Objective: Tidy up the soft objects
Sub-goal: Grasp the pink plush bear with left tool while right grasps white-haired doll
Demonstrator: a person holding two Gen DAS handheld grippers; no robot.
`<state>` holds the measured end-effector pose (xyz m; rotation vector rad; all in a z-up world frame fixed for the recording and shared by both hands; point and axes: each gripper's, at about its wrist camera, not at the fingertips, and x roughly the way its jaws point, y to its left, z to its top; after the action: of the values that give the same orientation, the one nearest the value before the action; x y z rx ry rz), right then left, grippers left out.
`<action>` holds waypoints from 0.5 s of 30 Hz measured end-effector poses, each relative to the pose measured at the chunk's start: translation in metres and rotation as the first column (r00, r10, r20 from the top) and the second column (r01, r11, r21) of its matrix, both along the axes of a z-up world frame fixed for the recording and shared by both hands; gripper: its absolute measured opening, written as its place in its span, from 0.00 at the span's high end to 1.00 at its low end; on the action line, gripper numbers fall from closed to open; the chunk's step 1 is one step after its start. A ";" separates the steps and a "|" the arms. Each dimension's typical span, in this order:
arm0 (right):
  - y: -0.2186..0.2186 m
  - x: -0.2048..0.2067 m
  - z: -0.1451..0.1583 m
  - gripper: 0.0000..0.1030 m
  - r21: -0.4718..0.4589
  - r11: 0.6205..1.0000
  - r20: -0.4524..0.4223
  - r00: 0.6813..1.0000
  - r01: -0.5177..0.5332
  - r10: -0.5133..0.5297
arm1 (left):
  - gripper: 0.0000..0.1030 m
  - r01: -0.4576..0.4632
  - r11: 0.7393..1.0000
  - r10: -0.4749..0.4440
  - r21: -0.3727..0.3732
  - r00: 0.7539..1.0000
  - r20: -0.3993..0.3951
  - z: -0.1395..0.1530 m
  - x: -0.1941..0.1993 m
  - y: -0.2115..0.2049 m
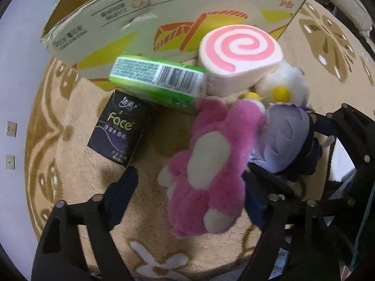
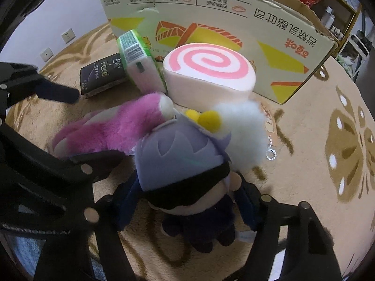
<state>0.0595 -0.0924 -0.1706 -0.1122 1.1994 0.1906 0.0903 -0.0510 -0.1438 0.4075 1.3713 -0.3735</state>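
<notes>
A: Where's the pink plush bear?

B: Lying on the tan carpet, between the fingers of the left gripper. Those fingers are spread wide; the right-hand pad sits against the bear's side, the left pad is clear of it. Nothing is clamped.

A: And the other hand?

B: The right gripper straddles the purple-haired doll, one blue pad at each side of its head and body. Whether they press or only flank it, I cannot tell.

A: What crowds them?

B: The doll's hair touches the bear, and a white fluffy toy with a yellow pompom lies just behind the doll. Behind that sits the pink swirl cushion, leaning against the cardboard box that walls off the far side.

A: The left side?

B: A green tissue pack and a black Face tissue pack lie there. Open carpet shows to the right in the right wrist view.
</notes>
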 end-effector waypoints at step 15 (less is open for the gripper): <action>-0.015 -0.005 0.022 0.32 0.054 0.998 0.063 0.997 0.037 -0.040 | 0.69 -0.010 0.995 0.016 -0.104 0.998 0.058 0.016 -0.008 -0.006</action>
<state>0.0542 -0.1078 -0.1482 -0.0487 1.1310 0.1831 0.0826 -0.0571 -0.1276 0.3216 1.2906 -0.4170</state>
